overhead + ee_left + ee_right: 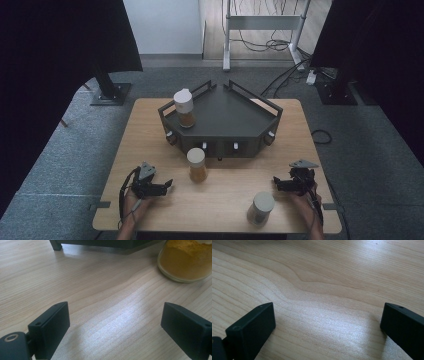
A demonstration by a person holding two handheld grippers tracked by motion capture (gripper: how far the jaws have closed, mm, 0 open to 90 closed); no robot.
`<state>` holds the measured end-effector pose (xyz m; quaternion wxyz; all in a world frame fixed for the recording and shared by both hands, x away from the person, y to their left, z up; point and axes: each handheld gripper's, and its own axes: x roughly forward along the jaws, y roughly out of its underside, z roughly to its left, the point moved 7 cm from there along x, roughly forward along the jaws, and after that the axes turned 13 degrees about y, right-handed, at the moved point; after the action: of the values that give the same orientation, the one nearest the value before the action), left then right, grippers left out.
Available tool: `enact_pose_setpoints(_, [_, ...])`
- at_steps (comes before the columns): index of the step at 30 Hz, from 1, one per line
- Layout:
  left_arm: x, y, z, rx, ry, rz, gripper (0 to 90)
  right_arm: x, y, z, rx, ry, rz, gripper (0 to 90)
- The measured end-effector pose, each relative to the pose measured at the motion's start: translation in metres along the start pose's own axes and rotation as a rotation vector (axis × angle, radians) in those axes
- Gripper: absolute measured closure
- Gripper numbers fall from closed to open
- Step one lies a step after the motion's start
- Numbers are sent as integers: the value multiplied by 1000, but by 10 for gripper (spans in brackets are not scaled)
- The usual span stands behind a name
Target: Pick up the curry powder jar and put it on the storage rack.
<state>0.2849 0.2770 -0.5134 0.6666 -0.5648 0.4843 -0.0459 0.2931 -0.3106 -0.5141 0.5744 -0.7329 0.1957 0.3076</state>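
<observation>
- Left gripper [169, 185]: low over the near left part of the table, jaws wide apart and pointing right. Nothing sits between them; in the left gripper view [115, 325] only bare wood lies in the gap.
- Right gripper [275, 182]: low over the near right part of the table, jaws pointing left. In the right gripper view [328, 322] the jaws stand wide, with bare wood between them and no contact with any thing.
- A hand holds each gripper, forearms coming in from the near edge.
- Table [150, 150]: light wood with clear grain, rectangular, catching a pale sheen close to the jaws.
- Room: grey carpet floor, black curtains at left and right, a white metal stand and loose cables at the far side.
- Orange jar [196, 165]: upright near the middle of the table, just right of the left gripper and apart from it. Clear body filled with orange-yellow powder, pale cap. In the left gripper view its base [186, 260] shows far right, beyond the jaws.
- Pale jar [261, 208]: upright at the near right, close to the right gripper, slightly nearer and left of it, not touching.
- Dark rack [225, 120]: angular black shelf with a raised rail, far centre of the table, just beyond the orange jar.
- Brown jar [184, 108]: white-capped, with brown contents, upright on the rack's left end.
</observation>
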Motion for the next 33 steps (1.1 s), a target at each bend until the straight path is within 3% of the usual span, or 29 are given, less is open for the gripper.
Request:
enact_pose_setpoints(13, [6,-6,-1,-10,-16,54,84,-1,0,-6,-14,-43,-11,33])
enact_pose_setpoints(20, [9,-8,-5,2,-28,83,83,-15,-6,-2,-25,-34,-50,32])
enact_pose_setpoints(24, [9,-9,-3,-14,-24,85,82,-22,-10,-1,-13,-33,-57,32])
enact_pose_setpoints(33, [10,-9,0,-39,-12,89,78,-40,-21,-4,42,-105,-98,52])
